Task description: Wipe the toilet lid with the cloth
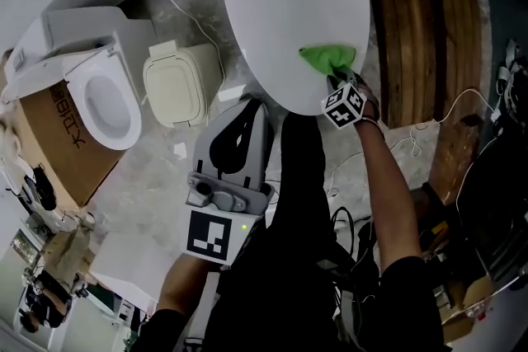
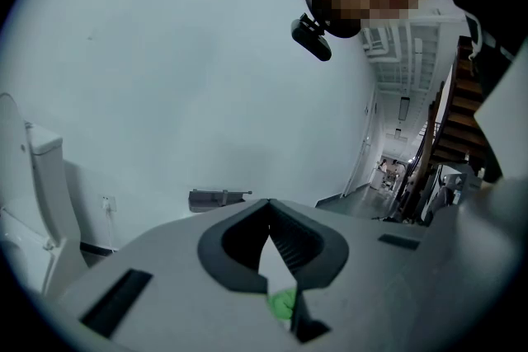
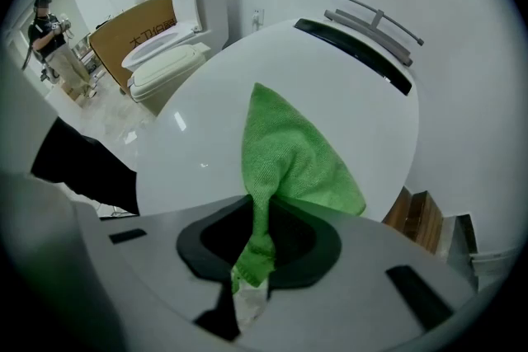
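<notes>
The white toilet lid (image 1: 272, 21) fills the top middle of the head view, closed, with a dark slot near its far end. A green cloth (image 1: 328, 58) lies on its near right part. My right gripper (image 1: 335, 78) is shut on the cloth's near corner, just ahead of its marker cube. In the right gripper view the cloth (image 3: 293, 152) fans out over the lid (image 3: 206, 119) from between the shut right gripper (image 3: 257, 200). My left gripper (image 1: 246, 113) is held low before the lid's near edge, off the lid. Seen from its own camera, the left gripper (image 2: 268, 204) is shut, empty and tilted upward.
A second toilet (image 1: 103, 99) with its seat open stands at left, beside a beige closed one (image 1: 177, 82) and a cardboard box (image 1: 49, 136). Wooden planks (image 1: 412, 21) run along the right, with white cables (image 1: 429, 128) on the floor. A person (image 3: 45, 33) stands far off.
</notes>
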`<state>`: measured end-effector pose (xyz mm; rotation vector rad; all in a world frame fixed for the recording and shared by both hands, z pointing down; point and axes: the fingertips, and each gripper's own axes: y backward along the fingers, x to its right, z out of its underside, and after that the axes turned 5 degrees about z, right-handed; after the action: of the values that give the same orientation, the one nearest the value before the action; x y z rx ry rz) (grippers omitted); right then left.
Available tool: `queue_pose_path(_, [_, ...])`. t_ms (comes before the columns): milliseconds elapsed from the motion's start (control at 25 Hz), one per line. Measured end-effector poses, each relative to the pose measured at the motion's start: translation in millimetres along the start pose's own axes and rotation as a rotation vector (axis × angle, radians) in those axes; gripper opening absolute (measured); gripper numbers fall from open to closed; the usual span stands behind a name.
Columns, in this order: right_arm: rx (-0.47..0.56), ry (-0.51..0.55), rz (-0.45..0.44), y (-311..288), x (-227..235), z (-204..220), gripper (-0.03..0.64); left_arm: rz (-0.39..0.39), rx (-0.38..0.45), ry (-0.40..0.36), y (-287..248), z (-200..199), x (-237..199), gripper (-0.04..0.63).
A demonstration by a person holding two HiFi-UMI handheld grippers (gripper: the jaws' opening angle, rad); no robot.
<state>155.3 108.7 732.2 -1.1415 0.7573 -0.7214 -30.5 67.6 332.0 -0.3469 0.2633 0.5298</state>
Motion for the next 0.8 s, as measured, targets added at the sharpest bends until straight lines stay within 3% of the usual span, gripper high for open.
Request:
queue_pose_path(480, [-0.066, -0.172, -0.065, 13, -111, 39, 0.066, 0.052, -0.012, -0.016, 28, 5, 0, -0.002])
queue_pose_path(800, [-0.093, -0.223, -0.106, 15, -150, 45, 0.066, 0.062, -0.018, -0.019, 33, 8, 2, -0.002])
